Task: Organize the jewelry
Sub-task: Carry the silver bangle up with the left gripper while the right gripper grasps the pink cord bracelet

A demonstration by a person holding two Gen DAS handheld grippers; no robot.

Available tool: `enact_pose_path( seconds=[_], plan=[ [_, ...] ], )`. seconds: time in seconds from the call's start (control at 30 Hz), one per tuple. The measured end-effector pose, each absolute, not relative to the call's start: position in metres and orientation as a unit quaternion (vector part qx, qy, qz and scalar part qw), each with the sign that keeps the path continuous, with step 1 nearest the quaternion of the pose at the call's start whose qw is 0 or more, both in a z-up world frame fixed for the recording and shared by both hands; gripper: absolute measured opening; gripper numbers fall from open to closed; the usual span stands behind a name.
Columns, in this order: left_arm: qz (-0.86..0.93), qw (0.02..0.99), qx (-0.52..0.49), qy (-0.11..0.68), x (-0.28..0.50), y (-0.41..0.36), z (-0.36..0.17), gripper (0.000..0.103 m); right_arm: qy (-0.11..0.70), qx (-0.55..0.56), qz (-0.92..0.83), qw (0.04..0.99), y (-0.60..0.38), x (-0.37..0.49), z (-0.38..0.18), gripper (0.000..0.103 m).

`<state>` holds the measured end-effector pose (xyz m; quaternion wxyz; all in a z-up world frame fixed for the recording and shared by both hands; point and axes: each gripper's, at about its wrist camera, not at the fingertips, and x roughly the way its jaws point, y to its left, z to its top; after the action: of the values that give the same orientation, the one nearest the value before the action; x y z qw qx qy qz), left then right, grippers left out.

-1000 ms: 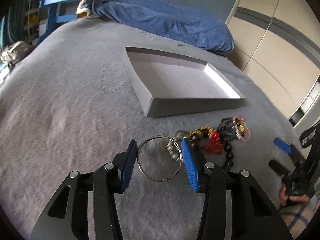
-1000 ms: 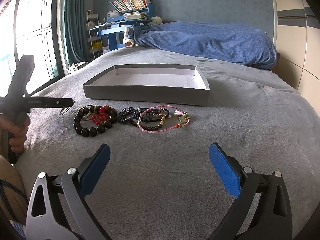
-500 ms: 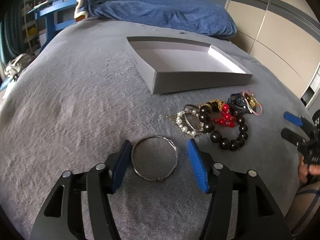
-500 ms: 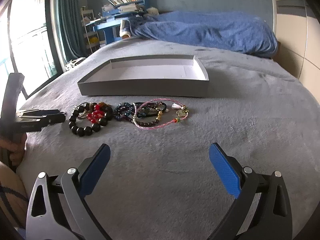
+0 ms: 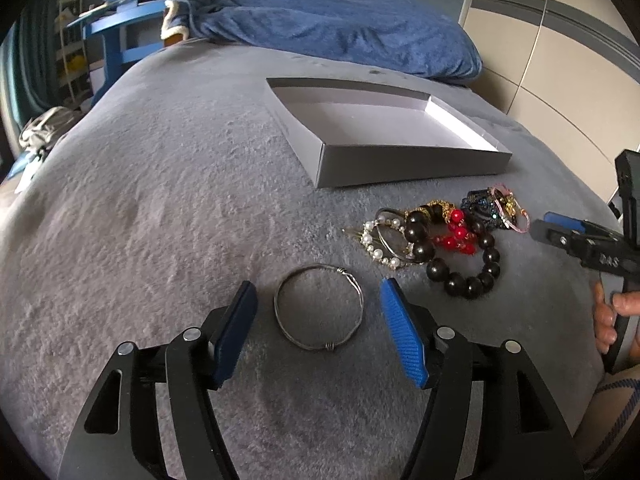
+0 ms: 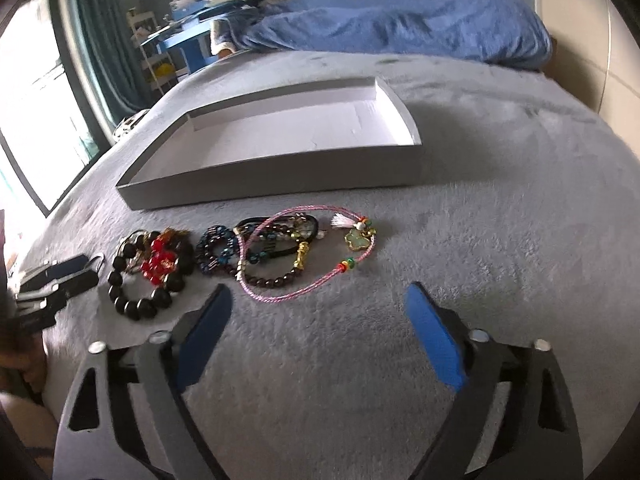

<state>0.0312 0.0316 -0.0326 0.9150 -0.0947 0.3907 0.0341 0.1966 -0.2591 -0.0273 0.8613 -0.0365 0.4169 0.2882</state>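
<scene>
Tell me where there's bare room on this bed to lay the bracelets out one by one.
Free: the whole inside of the grey box; the blanket left of the box and wire bangle; the stretch right of the pink cord bracelet. Crowded: the strip along the box's near wall, where the black bead bracelet and others overlap.

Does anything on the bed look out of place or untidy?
Yes. The bracelets lie overlapping in a heap in front of the grey box, which holds nothing. One wire bangle lies alone, between the open fingers of the left gripper.
</scene>
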Motion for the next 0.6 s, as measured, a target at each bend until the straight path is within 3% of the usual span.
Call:
enact_pose_path(
  seconds=[0.17,0.23,0.5,0.6],
  plan=[
    [0.037,0.913,-0.088,0.396,0.03,0.029,-0.034,0.066,0.435,0.0,0.285,0.854,-0.266,0.207,-0.032,0.067],
    [0.038,0.913,-0.085,0.398,0.03,0.028,-0.034,0.065,0.44,0.011,0.283,0.852,-0.268,0.212,-0.034,0.049],
    [0.038,0.91,-0.081,0.405,0.031,0.027,-0.035,0.058,0.444,0.021,0.275,0.853,-0.272,0.215,-0.036,0.017],
    [0.041,0.91,-0.073,0.406,0.031,0.025,-0.035,0.062,0.444,0.012,0.27,0.854,-0.268,0.217,-0.035,0.017]
  ],
)
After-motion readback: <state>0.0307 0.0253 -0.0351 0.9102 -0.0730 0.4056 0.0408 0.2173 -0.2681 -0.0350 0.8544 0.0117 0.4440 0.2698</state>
